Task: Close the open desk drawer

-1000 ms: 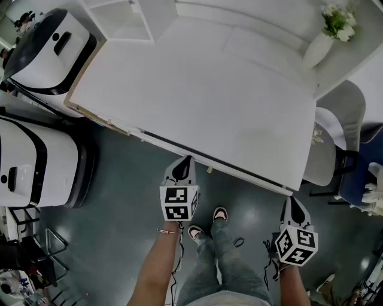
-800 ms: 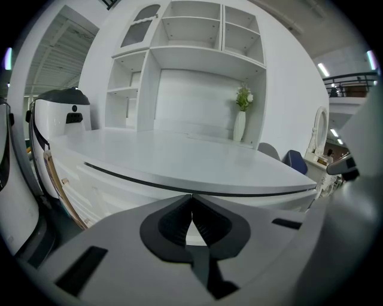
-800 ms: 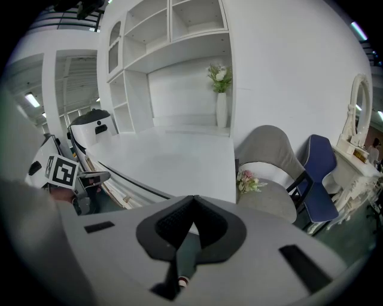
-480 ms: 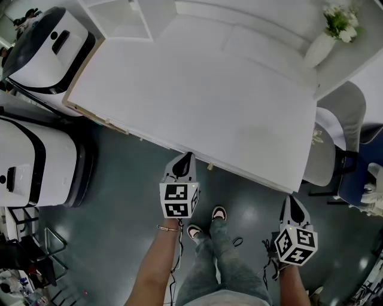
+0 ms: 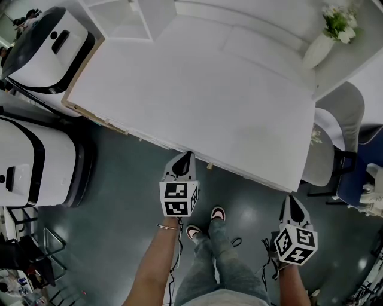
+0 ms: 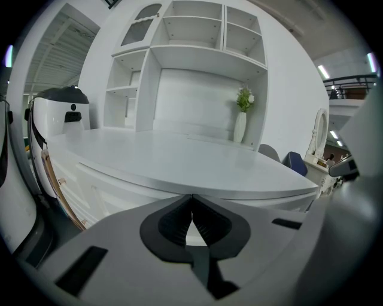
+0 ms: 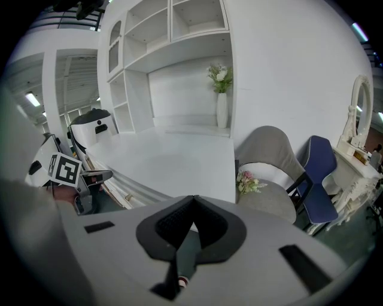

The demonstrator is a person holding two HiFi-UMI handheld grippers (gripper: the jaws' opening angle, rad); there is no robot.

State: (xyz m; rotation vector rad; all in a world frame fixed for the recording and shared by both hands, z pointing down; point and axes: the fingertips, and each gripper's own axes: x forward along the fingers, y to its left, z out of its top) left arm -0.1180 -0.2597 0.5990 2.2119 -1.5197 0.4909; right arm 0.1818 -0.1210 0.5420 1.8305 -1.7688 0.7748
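Jaws together, left gripper (image 5: 186,157) at desk (image 5: 209,101) edge, right gripper (image 5: 292,199) over floor (image 5: 248,194)

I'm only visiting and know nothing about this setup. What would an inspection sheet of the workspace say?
Surface: white desk top, bare in front.
Job's things: drawer front under the near edge, looks pushed in; fully shut cannot be told.
Clutter: vase of flowers, far right corner.
Grippers: left gripper shut, empty, tip at the desk edge; right gripper shut, empty, off the desk.
Cables: dark loop on the floor.
Surroundings: grey chair, white machines, shelves.
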